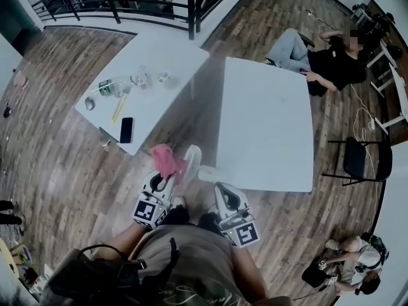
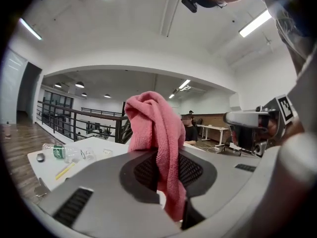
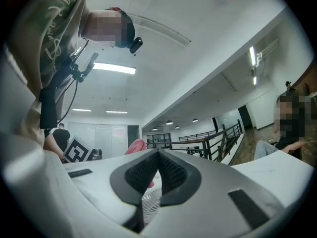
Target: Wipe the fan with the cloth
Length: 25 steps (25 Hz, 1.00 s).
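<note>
Cloth [image 2: 153, 128] pinched in left hand-held gripper [image 2: 166, 171] sits just beside fan [image 1: 192, 159]; right hand-held gripper [image 3: 158, 158] is closed.

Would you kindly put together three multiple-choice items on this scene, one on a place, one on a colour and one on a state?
1. Where does the black phone lie?
A. on the left white table
B. on the wooden floor
C. on the right white table

2. What colour is the cloth?
A. blue
B. pink
C. white

3. What state is the left gripper in?
A. open and empty
B. shut on the cloth
C. shut on a bottle

Answers:
1 A: the head view shows the phone near that table's front edge.
2 B: the cloth shows pink in the head view and in the left gripper view.
3 B: the left gripper view shows the cloth pinched between the pads, bunched above them and hanging below.
</note>
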### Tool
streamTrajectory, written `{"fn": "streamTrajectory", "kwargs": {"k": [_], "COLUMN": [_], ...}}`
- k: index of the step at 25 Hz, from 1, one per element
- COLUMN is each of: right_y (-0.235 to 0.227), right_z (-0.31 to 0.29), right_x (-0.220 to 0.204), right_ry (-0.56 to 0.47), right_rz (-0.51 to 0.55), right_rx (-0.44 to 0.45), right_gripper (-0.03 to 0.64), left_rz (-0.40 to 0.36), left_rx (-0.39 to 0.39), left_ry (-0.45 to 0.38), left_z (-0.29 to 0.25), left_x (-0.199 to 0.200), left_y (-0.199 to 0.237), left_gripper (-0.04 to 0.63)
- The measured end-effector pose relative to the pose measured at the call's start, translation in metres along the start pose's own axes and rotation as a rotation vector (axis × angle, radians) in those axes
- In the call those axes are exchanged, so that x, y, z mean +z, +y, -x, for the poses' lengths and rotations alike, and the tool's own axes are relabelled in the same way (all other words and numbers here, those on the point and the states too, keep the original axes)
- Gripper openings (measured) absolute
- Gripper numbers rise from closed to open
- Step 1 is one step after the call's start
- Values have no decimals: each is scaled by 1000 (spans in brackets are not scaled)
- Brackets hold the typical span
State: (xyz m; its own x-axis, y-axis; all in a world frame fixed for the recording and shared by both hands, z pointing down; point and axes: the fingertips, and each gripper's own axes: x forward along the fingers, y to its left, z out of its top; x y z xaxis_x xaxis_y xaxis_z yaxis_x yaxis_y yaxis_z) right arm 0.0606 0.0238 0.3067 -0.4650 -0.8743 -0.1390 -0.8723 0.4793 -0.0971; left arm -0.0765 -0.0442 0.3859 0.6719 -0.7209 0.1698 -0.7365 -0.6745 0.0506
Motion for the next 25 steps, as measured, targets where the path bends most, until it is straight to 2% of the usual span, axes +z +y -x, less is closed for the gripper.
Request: {"fn": "streamTrajectory", "kwargs": {"k": [10, 18, 25], "right_y": [-6, -2, -5], "right_z": [-5, -3, 3], "right_x": [1, -2, -2], "right_ry": [-3, 9, 16], "right_rz": [-28, -23, -17], "right_rx": [45, 43, 16], "right_gripper": [2, 2, 2], "left_rz": [22, 11, 41], "left_rx": [60, 36, 10], "left_ry": [41, 48, 68], "left_z": [0, -7, -16], "left_x": [-10, -17, -27], "left_y": [6, 1, -1], "left_gripper": [77, 77, 77]}}
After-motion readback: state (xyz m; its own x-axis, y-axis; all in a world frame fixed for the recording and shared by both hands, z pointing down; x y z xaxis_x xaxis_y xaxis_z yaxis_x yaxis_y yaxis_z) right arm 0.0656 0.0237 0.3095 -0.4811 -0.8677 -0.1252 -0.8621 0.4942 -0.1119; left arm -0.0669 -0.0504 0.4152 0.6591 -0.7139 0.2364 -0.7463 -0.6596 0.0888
